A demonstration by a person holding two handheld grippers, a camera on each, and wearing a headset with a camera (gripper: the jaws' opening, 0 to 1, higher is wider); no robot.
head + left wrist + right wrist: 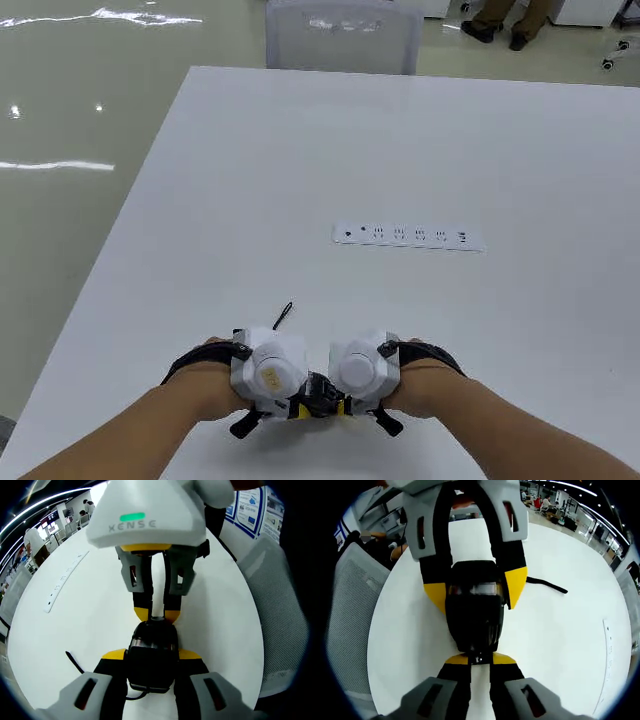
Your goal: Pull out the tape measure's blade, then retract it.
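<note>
Left gripper view: fingers (114, 654) clamp tape measure (152, 655).

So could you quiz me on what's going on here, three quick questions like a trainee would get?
1. True or false: the tape measure lies untouched on the table.
2. Fill the gap: the right tool, pinching the tape measure's front end, has fingertips coloured ____.
3. Which one clamps the tape measure's black body? A) left tool B) right tool C) neither

Key: 1 false; 2 yellow; 3 A.
</note>
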